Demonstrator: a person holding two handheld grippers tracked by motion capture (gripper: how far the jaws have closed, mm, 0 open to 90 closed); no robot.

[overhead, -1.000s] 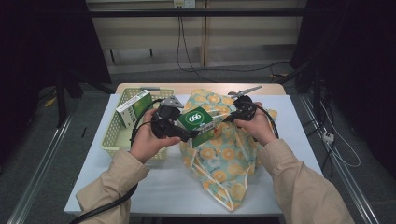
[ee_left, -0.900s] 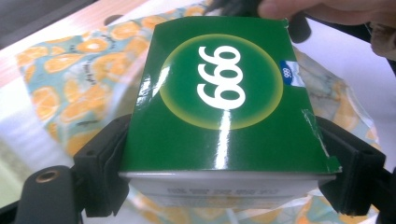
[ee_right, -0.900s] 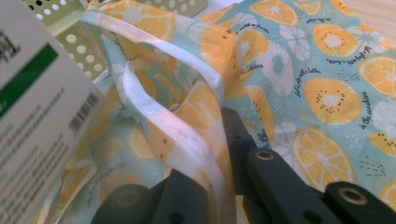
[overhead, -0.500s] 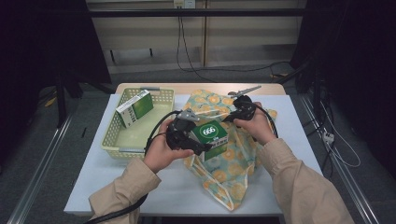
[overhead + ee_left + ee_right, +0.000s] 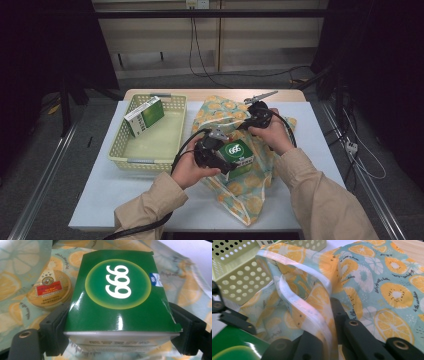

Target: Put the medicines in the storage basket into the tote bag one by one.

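A green box [image 5: 239, 152] with a white number in a yellow-green ring sits between the jaws of my left gripper [image 5: 222, 156], which press on its two sides. In the left gripper view the green box [image 5: 120, 290] hangs over the open mouth of the orange-print cloth bag [image 5: 22, 267]. A round golden tin [image 5: 50, 290] lies inside the bag, below and left of the box. My right gripper [image 5: 256, 116] is shut on the bag's white-trimmed rim [image 5: 312, 315] and holds it up. The bag [image 5: 250, 200] lies across the white table.
A pale yellow perforated basket [image 5: 145, 162] stands left of the bag, with a second green box [image 5: 145, 116] leaning in its far corner. The basket's wall [image 5: 237, 277] is close behind the lifted rim. White table surface [image 5: 110, 195] lies at the front left.
My left gripper has carried the green box rightward and down, from beside the basket to the bag's mouth. The right gripper has kept still on the rim.
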